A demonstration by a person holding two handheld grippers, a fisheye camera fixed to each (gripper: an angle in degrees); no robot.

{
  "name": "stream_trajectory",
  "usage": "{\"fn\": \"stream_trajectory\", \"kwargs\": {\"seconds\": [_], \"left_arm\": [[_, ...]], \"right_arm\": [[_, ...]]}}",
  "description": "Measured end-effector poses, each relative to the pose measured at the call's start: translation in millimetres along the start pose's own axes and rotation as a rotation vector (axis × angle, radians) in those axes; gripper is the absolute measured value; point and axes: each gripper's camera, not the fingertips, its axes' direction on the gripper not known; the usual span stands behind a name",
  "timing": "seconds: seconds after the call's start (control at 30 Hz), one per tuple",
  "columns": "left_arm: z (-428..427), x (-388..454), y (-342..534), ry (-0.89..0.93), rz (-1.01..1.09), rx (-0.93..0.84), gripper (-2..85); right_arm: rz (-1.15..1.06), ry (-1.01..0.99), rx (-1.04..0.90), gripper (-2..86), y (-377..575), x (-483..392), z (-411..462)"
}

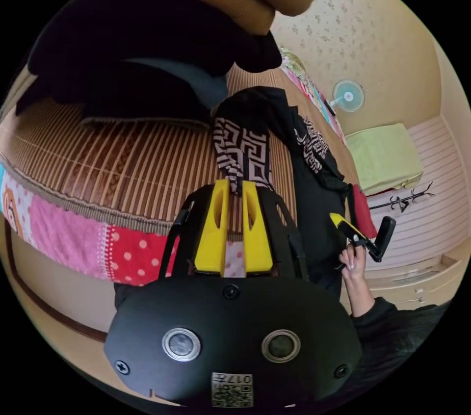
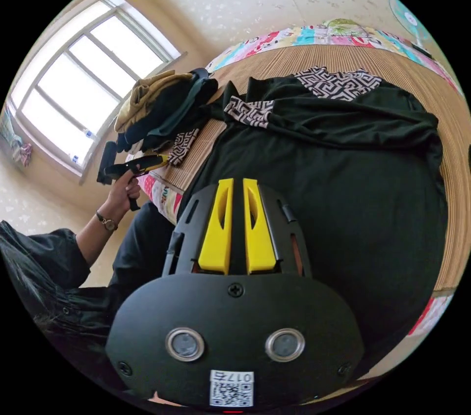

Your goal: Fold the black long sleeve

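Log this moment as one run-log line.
left tool: shut on patterned sleeve cuff | right tool: shut on black long sleeve hem | bed mat: garment spread, unfolded

Left tongs (image 1: 234, 189), centre frame, jaws nearly together pinching patterned fabric; right tongs (image 2: 237, 187), centre, jaws near closed, a hand (image 2: 122, 192) gripping at left.

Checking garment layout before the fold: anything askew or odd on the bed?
The black long sleeve isn't flat: its upper part is bunched into ridges, and its hem hangs over the edge of the bamboo mat. One patterned cuff is pinched in the left gripper. A loose clothes pile sits beside it.
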Motion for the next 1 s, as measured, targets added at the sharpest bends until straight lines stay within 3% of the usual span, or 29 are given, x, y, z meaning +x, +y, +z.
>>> {"fn": "stream_trajectory", "kwargs": {"seconds": [0.1, 0.17, 0.27, 0.43, 0.53, 0.63, 0.73, 0.83, 0.93, 1.0], "left_arm": [[-13.8, -1.8, 8.3, 0.105, -0.073, 0.008, 4.2], [-63.2, 20.0, 25.0, 0.158, 0.014, 0.156, 4.1], [-121.7, 53.6, 35.7, 0.171, 0.122, 0.242, 4.0], [-182.3, 102.2, 39.9, 0.16, 0.306, 0.287, 4.0], [-201.9, 111.4, 45.3, 0.197, 0.325, 0.311, 4.0], [-208.8, 112.3, 53.7, 0.27, 0.319, 0.337, 4.6], [-217.2, 106.8, 71.6, 0.288, 0.285, 0.417, 6.8], [-209.3, 98.3, 92.1, 0.321, 0.246, 0.439, 7.7], [-165.2, 95.7, 106.0, 0.315, 0.213, 0.301, 7.8], [-129.9, 96.8, 114.8, 0.338, 0.194, 0.193, 7.9]], "right_arm": [[-0.114, -0.006, -0.032, 6.4, -6.7, -12.9, -0.4], [-0.213, 0.016, -0.026, 8.4, -15.6, -31.1, -1.9], [-0.357, 0.037, -0.005, 10.9, -33.6, -66.5, 8.0], [-0.551, -0.01, 0.031, 13.8, -72.8, -140.8, 42.9], [-0.647, -0.127, 0.105, 13.5, -91.6, -184.8, 43.5], [-0.67, -0.167, 0.162, 7.5, -113.9, -216.9, 48.5], [-0.577, -0.149, 0.269, 3.3, -152.5, -207.2, 28.4], [-0.361, -0.183, 0.447, 3.0, -197.2, -128.8, -34.5], [-0.103, -0.14, 0.595, 3.8, -207.5, -9.7, -97.3], [0.078, -0.027, 0.569, 5.3, -196.0, 69.6, -116.6]]}}
